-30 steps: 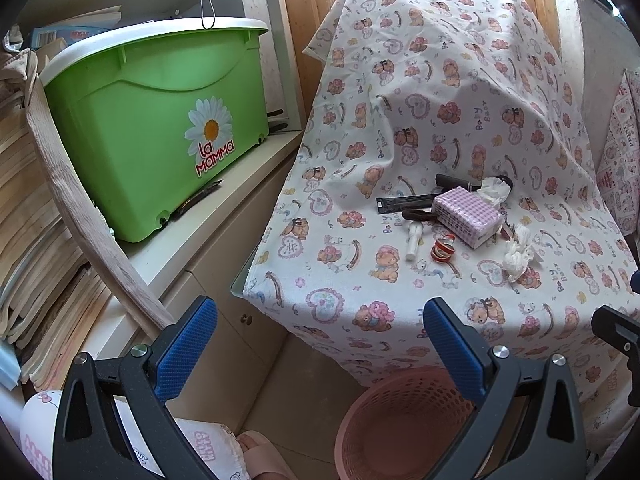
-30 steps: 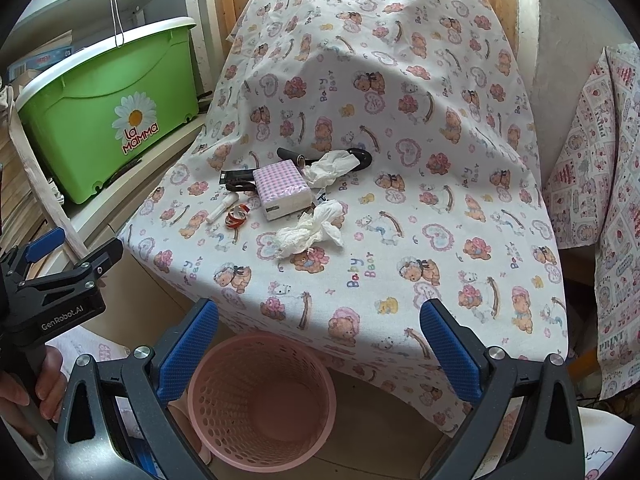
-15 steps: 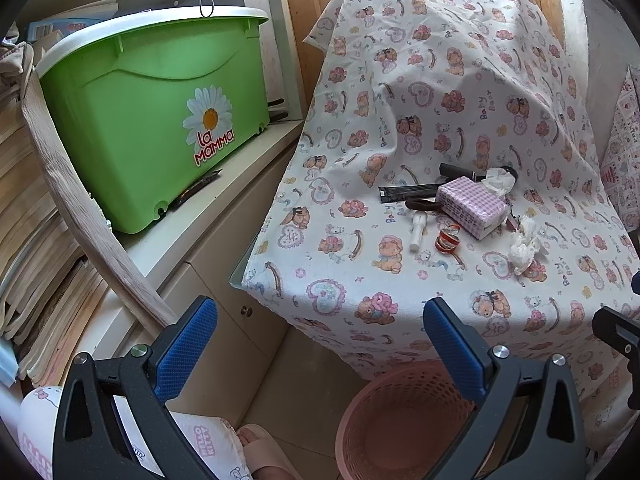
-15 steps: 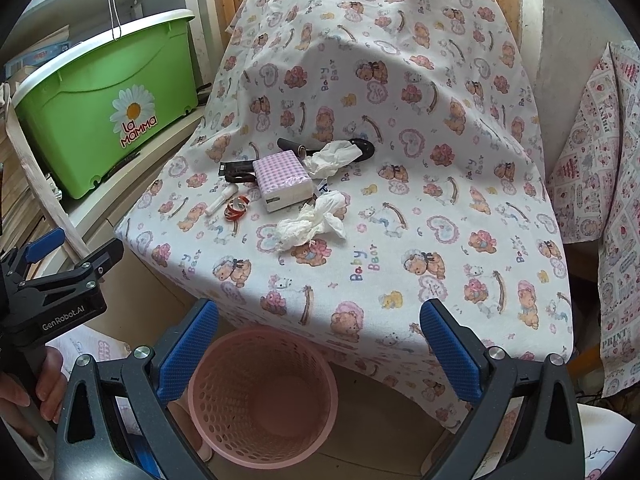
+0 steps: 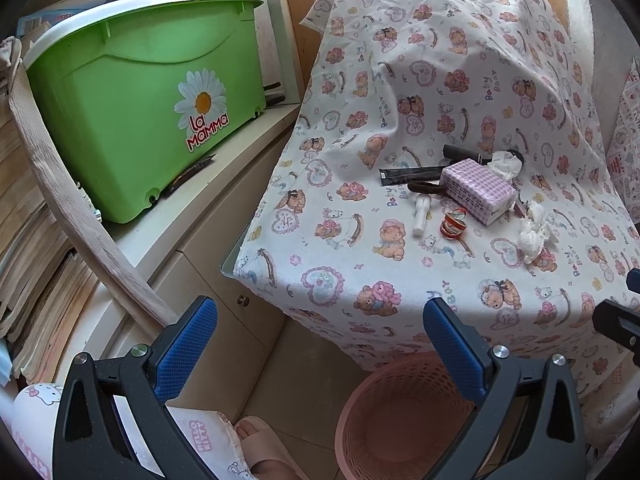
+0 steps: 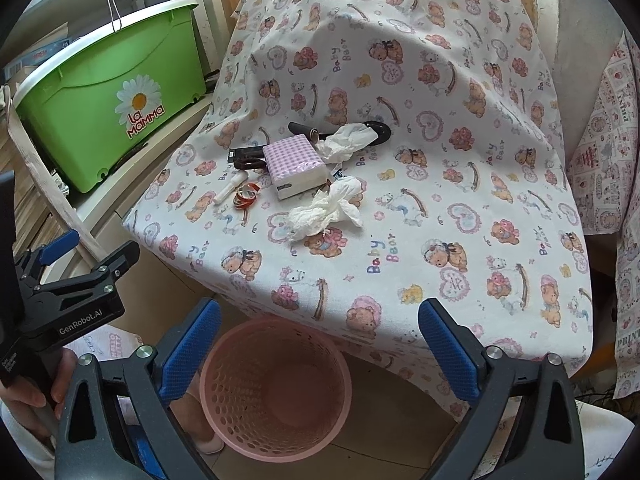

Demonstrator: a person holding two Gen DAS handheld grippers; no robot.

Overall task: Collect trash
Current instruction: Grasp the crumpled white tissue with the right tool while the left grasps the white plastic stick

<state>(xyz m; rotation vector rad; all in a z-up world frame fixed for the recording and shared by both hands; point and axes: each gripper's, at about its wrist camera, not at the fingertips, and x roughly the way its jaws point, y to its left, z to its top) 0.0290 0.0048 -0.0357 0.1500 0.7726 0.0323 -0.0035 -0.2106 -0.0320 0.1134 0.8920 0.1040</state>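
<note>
Left gripper (image 5: 320,340): black frame arms, triangular cut-outs, silver screw heads, blue textured pads (image 5: 186,354). Side plate lettered "GenRobot.AI" in white, seen from right wrist view. Right gripper (image 6: 320,340): same black frame, blue pads (image 6: 448,350), silver screws. Person: white trousers (image 5: 202,436) with pink print, cartoon cat motif; pale pink slipper (image 5: 266,446).

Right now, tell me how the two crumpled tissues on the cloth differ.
The near tissue lies in front of the pink checked pack, on bare cloth; the far tissue lies behind the pack, draped across a black tool. The near tissue looks larger and more spread out. Both are white, crumpled and untouched.
</note>
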